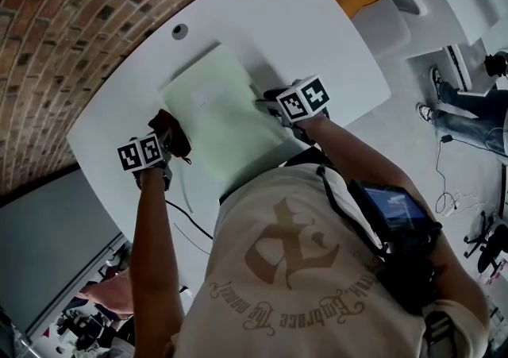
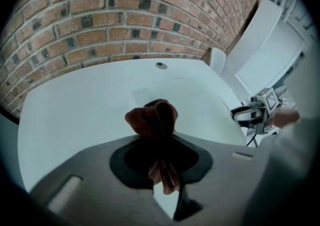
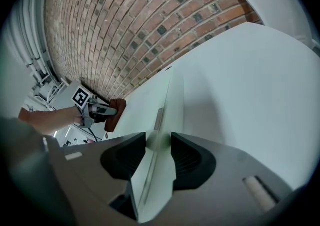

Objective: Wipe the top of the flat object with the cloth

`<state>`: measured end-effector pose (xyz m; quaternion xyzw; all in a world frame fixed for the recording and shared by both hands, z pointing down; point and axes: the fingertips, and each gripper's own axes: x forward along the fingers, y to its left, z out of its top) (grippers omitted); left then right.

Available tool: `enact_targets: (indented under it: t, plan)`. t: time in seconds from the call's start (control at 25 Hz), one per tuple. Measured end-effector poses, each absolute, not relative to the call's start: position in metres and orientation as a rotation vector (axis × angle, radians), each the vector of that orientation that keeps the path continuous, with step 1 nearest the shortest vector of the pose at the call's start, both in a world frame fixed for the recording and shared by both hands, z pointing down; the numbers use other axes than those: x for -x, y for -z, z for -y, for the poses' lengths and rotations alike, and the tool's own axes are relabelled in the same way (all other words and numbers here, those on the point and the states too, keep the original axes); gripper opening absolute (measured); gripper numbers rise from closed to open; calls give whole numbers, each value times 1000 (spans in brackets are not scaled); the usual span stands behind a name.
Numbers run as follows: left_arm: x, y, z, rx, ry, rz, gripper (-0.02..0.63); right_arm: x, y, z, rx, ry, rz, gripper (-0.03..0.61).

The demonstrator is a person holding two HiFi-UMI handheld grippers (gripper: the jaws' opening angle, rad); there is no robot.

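The left gripper pinches a bunched reddish-brown cloth in its fingers, just beside the left edge of the pale green flat board on the white table. The right gripper clamps the board's right edge. If that clamp slackens, wiping strokes could slide the board.

Comes down to one white table, rounded at its corners and set close beside a brick wall. Has a small round grommet sunk into the top near the wall-side edge. Carries a pale green flat object, lying flat on the middle of the top, turned at an angle to the table's edges, with white surface showing on its far and right sides.
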<state>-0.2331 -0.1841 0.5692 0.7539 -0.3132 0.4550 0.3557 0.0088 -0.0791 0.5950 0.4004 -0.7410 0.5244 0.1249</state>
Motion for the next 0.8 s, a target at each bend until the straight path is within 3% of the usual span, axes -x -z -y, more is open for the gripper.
enact_targets:
  t: [0.24,0.8]
  plan:
    - [209,-540,177,-1999,-1112,755,75,-7,-587,75,-1126,-1478,2195,164]
    - [12,-522,128,-2155,-1038,355,75,-6,-591,52,-1047,-1470,2198,160]
